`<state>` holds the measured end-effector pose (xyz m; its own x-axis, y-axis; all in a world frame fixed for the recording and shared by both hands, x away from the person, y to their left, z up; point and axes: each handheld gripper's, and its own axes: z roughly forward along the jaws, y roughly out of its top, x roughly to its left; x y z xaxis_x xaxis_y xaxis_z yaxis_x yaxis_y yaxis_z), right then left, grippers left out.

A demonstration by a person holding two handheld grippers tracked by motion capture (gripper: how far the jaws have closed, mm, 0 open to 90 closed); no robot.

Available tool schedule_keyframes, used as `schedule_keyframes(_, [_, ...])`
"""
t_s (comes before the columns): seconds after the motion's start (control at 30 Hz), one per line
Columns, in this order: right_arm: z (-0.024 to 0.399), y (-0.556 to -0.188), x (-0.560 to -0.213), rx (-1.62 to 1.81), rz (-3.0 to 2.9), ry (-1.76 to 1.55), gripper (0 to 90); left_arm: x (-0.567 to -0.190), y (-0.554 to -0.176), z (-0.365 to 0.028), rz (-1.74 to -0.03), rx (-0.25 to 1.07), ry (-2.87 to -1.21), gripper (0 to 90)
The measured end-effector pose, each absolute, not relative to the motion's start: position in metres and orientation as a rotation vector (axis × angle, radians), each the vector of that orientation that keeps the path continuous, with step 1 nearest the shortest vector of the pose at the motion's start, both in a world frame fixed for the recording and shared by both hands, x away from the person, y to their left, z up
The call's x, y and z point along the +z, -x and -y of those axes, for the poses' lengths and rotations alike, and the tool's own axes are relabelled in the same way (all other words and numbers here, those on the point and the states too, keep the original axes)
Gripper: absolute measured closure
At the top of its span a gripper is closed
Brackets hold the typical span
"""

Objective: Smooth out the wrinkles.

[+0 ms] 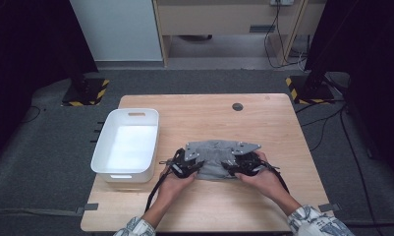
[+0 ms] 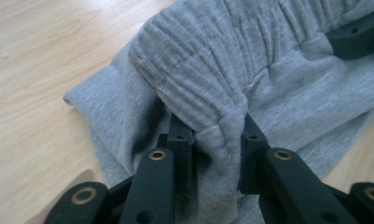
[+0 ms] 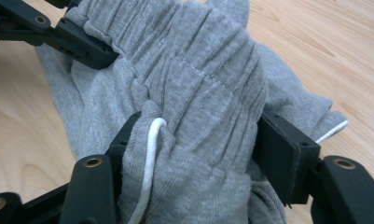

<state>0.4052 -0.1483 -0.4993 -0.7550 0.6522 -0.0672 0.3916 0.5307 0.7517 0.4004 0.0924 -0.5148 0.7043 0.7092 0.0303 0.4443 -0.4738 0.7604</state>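
Grey garment [image 1: 215, 160] lies bunched on the surface [image 1: 263, 123], near centre, long axis left to right. Left gripper [image 2: 212, 140] pinches its left waistband fold; right gripper [image 3: 201, 140] clamps the right bunch with the drawstring [image 3: 149, 154]. White bin [image 1: 127, 144] sits left, nearer the left hand.

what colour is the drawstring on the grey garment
White. The drawstring shows best in the right gripper view, looping out of the grey garment.

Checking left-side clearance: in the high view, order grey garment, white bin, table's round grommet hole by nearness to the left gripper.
1. grey garment: in the left gripper, jaws pinching it.
2. white bin: to its left, apart.
3. round grommet hole: far side of the table, right of centre.
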Motion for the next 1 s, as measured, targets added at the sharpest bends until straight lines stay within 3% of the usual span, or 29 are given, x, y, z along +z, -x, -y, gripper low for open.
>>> schedule_keyframes(0.53, [0.171, -0.451, -0.501, 1.022, -2.360, -0.988, 37.9, -0.515, -0.445, -0.059, -0.959, 0.476, -2.125, 71.7])
schedule_keyframes(1.0, [0.165, -0.475, -0.501, 0.992, -2.333, -1.033, 37.4, -0.517, -0.464, -0.060, -1.003, 0.524, -2.121, 70.5])
